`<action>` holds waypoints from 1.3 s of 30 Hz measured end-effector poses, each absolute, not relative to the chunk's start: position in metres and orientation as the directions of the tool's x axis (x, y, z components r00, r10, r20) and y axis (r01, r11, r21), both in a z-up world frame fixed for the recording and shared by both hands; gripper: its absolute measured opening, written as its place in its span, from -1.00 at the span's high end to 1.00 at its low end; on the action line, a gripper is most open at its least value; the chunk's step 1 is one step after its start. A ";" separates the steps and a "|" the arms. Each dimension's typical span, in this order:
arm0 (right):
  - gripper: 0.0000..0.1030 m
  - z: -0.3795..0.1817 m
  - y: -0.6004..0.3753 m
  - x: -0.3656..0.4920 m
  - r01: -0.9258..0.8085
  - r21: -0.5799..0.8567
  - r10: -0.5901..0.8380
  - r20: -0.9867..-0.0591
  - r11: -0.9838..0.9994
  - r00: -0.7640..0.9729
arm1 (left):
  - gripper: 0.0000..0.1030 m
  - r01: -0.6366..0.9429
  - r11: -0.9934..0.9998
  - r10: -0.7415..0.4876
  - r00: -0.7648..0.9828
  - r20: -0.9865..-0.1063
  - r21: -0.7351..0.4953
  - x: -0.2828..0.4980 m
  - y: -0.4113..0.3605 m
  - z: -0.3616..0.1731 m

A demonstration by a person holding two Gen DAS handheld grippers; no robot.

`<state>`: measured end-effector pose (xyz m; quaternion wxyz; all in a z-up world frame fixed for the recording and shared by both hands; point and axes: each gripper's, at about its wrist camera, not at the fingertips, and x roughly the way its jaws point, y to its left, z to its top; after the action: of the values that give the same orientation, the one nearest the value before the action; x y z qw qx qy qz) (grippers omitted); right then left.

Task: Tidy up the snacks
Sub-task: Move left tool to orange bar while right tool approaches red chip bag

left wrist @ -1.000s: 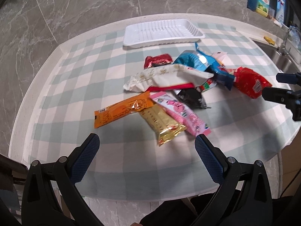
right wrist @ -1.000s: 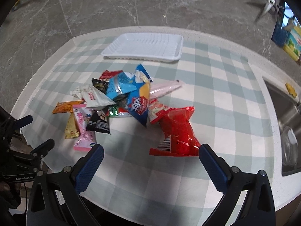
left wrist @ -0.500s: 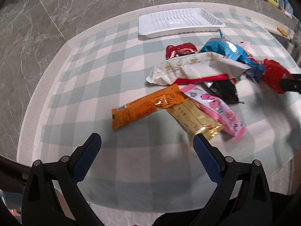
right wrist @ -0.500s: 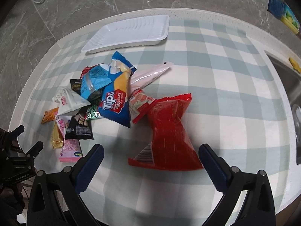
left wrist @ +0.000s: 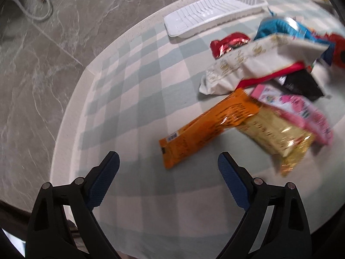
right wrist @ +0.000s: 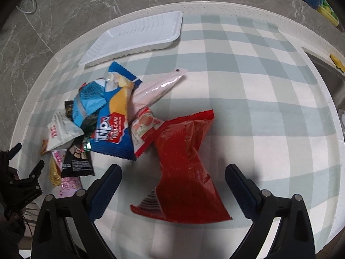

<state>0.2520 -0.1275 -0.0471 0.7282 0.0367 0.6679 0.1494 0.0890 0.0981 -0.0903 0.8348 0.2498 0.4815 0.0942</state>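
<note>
The left gripper, jaws wide and just narrowing, is hovering empty near a long orange foil wrapper at centre frame. The right gripper, also wide and narrowing, is straddling without touching a crinkled red plastic bag at lower centre.

A grey marble floor surrounded the tabletop, which wore a checked cloth; a sink sat beside it.

One white tray, about ten snack packets, one checked cloth.
</note>
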 end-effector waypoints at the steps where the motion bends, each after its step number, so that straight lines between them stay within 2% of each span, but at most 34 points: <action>1: -0.91 -0.050 -0.127 0.252 -0.167 0.249 0.261 -0.964 0.954 0.057 | -0.79 0.096 0.847 0.405 0.519 -0.753 0.522 0.093 0.100 -0.093; 4: -0.90 -0.058 -0.128 0.254 -0.155 0.248 0.257 -0.966 0.956 0.038 | -0.62 0.145 0.818 0.415 0.522 -0.746 0.556 0.101 0.104 -0.103; 16: -0.90 -0.068 -0.118 0.258 -0.179 0.199 0.209 -0.977 0.963 0.037 | -0.62 0.356 0.527 0.391 0.704 -0.593 0.771 0.107 0.089 -0.128; 31: -0.90 -0.068 -0.120 0.263 -0.138 0.198 0.207 -0.977 0.970 0.052 | -0.67 0.506 0.269 0.232 0.792 -0.565 0.819 0.107 0.068 -0.128; 35: -0.77 -0.067 -0.126 0.266 -0.095 0.218 0.224 -0.973 0.971 0.060 | -0.66 0.536 0.257 0.205 0.783 -0.588 0.804 0.109 0.070 -0.126; 39: -0.49 -0.065 -0.129 0.269 -0.094 0.205 0.211 -0.975 0.974 0.064 | -0.64 0.573 0.264 0.192 0.757 -0.624 0.776 0.114 0.073 -0.123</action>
<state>0.2692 -0.1292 -0.0654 0.7280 0.0432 0.6762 0.1048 0.1143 0.0729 -0.1229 0.7263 0.5924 0.3230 -0.1310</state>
